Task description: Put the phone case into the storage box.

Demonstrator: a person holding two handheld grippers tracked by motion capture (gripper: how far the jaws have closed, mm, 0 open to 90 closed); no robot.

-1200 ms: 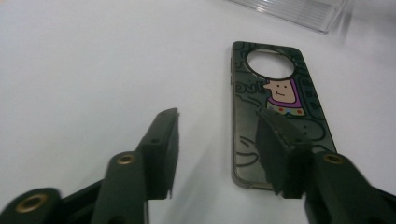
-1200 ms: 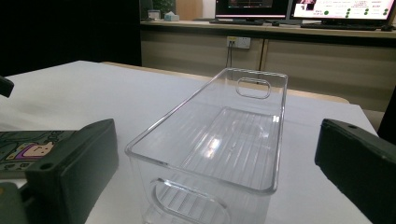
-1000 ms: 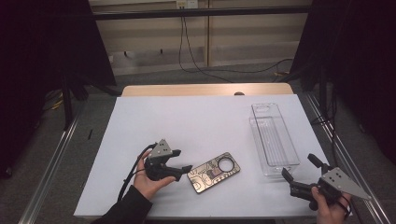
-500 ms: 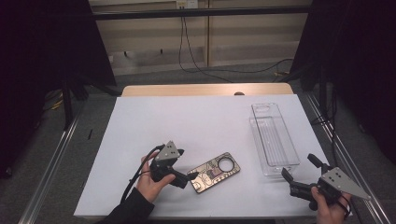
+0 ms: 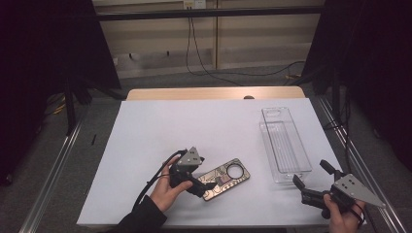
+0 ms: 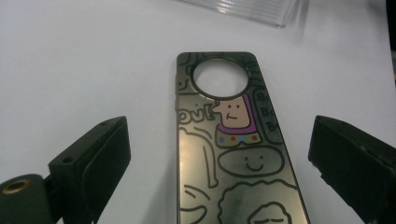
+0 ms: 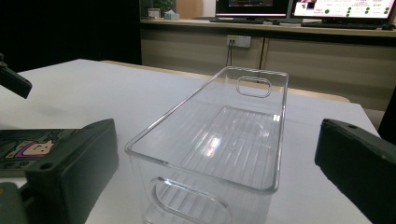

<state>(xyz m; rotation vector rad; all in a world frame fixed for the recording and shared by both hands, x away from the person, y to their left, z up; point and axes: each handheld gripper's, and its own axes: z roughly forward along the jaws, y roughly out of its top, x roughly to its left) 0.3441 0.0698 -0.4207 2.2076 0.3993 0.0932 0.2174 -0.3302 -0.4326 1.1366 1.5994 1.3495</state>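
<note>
A dark phone case (image 5: 225,178) with cartoon drawings and a round camera hole lies flat on the white table (image 5: 194,126). My left gripper (image 5: 208,184) sits at its near end. In the left gripper view the case (image 6: 233,154) runs up between the jaws, which stand wide on either side without touching it. The left gripper (image 6: 219,135) is open, its jaws having just been opening. My right gripper (image 5: 312,174) is open and holds nothing at the table's front right. It faces the near end of a clear plastic bin (image 7: 205,93).
The clear bin (image 5: 291,175) lies lengthwise at the right side, with nothing inside. The case (image 7: 28,147) is to its left. A wooden edge (image 5: 214,93) and cables lie beyond the table. Metal rails run along both sides.
The left hand has shifted a little to the right, so its gripper reaches further over the case's near end. The case, the bin and the right gripper have kept still.
</note>
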